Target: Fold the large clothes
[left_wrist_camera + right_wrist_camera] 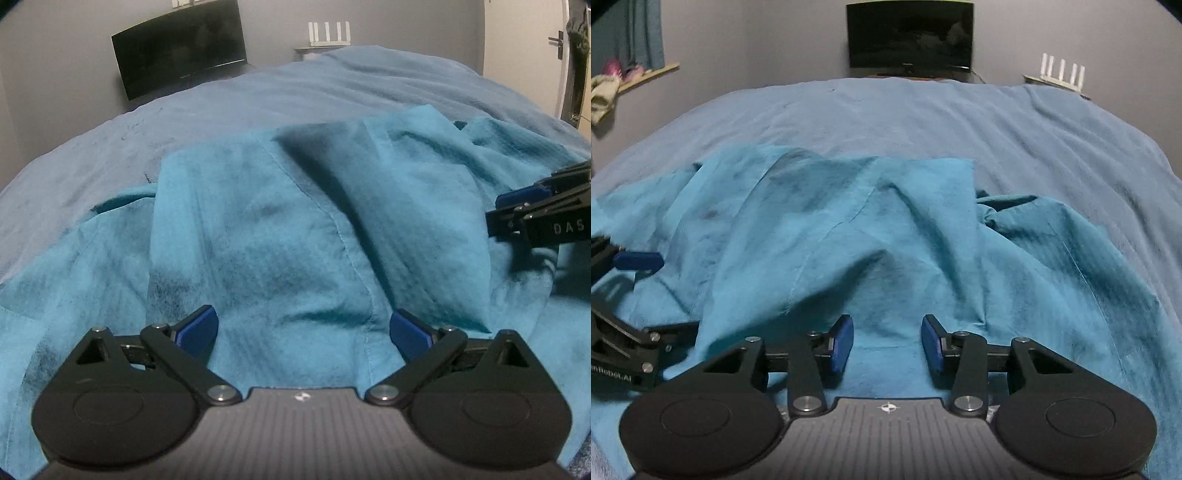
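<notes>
Two grippers are over the garment [258, 229], a rumpled teal piece that lies on the near half of the bed [258, 96], spread from the left edge to the right with raised folds across its middle. Your left gripper [303, 332] hovers just above the near part of the cloth with its jaws released wide, nothing between the blue pads [197, 328]; a stitched seam runs from the far fold down toward the right pad. Your right gripper [887, 341] is also low over the near cloth, jaws released but narrower than the left ones, with only flat fabric showing in the gap. In the left view, the right gripper sits at the right edge, beside a tall fold. In the right view, the left gripper shows at the left edge, near the cloth's left side. Whether either pad touches the fabric you cannot tell. Beyond the garment the bed cover is bare blue. At the far wall stand a dark monitor [910, 35] and, to its right, a white router [1062, 72].
</notes>
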`<state>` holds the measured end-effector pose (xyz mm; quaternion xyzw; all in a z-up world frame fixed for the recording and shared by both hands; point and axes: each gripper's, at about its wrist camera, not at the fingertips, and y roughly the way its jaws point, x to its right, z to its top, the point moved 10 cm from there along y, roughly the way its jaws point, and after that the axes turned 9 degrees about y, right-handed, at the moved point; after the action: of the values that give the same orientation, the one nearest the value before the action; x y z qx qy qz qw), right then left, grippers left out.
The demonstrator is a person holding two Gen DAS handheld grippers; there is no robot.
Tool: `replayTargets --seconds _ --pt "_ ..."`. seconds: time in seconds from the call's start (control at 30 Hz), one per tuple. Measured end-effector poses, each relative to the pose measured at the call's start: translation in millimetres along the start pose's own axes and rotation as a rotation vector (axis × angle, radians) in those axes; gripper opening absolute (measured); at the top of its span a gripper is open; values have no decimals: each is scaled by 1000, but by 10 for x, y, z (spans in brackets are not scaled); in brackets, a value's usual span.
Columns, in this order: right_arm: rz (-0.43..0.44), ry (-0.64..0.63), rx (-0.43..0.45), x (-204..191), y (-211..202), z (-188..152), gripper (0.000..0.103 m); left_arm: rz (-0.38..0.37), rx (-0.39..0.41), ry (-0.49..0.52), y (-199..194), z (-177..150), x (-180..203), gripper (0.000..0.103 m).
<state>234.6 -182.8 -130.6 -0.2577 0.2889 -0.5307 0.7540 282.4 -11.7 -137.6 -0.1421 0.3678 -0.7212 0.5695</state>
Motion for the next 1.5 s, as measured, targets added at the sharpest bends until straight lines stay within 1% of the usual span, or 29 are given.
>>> replayTargets --seconds 0.07,0.13,0.17,0.2,0.23,0.27,0.3,0.33,0.4,0.47,0.53,0.6,0.67,0.77,0.8,0.83,0.9,0.97,1.07,1.13,1.17,1.2,1.23,1.27,1.3,1.33,1.37,1.47,1.5 --pt "-11 16 6 22 57 38 45 6 11 -9 -38 -17 -11 101" --pt "-12 45 23 109 15 40 46 19 27 -22 -114 -32 -22 101" --pt "-6 75 42 193 14 34 49 33 37 -26 -176 -36 -31 101" --pt "0 113 65 245 -43 54 56 46 49 -30 -224 -39 -55 101" --pt "-2 161 97 314 -129 92 61 63 68 -34 -309 -41 -71 101" --pt "-16 222 134 409 -224 138 69 82 96 -39 -404 -21 -81 101" --pt "-27 293 168 521 -325 166 74 93 122 -41 -492 7 -105 101" --pt "-26 370 198 642 -435 168 75 100 151 -41 -605 20 -91 101" --pt "-20 509 227 851 -625 146 81 82 189 -33 -788 27 8 101" --pt "-37 649 232 1051 -812 58 84 42 190 -10 -891 10 155 101" --pt "-48 759 228 1212 -968 -50 87 26 191 44 -969 -30 330 101" --pt "-83 846 202 1356 -1154 -245 91 26 194 124 -1018 -29 514 101" --pt "-131 914 135 1448 -1251 -441 96 -3 190 192 -1046 -71 702 101" --pt "-120 1033 -31 1511 -1328 -799 96 -15 187 270 -1081 -108 911 101" --pt "-104 1048 -56 1490 -1304 -857 96 -9 188 286 -1083 -115 945 101" --pt "-102 1050 -70 1478 -1300 -882 96 -8 187 291 -1079 -116 956 101" --pt "-128 1063 -116 1498 -1234 -943 97 -15 180 283 -1077 -132 954 101" --pt "-138 1108 -176 1523 -1077 -1023 97 -25 175 264 -1069 -136 924 101" --pt "-126 1195 -215 1542 -803 -1121 97 -40 168 229 -1046 -133 861 101" --pt "-136 1261 -231 1558 -629 -1198 95 -49 166 209 -1033 -140 821 101" --pt "-134 1292 -225 1549 -567 -1232 92 -48 167 201 -1041 -139 801 101" --pt "-108 1330 -205 1534 -495 -1242 84 -46 169 190 -1040 -134 775 101" --pt "-72 1362 -176 1502 -433 -1237 80 -39 174 176 -1044 -126 739 101" --pt "-72 1369 -148 1496 -421 -1228 68 -25 182 160 -1056 -115 699 101" --pt "-76 1353 -110 1474 -464 -1195 50 -11 194 133 -1073 -97 637 101" --pt "-46 1328 -64 1415 -520 -1127 38 -4 210 105 -1096 -73 579 101" --pt "-5 1309 -11 1356 -609 -1058 24 9 231 64 -1123 -39 499 101" --pt "161 1308 197 1215 -879 -879 23 45 270 -90 -1139 48 241 101" --pt "196 1319 226 1200 -892 -860 28 54 268 -144 -1104 69 155 101"
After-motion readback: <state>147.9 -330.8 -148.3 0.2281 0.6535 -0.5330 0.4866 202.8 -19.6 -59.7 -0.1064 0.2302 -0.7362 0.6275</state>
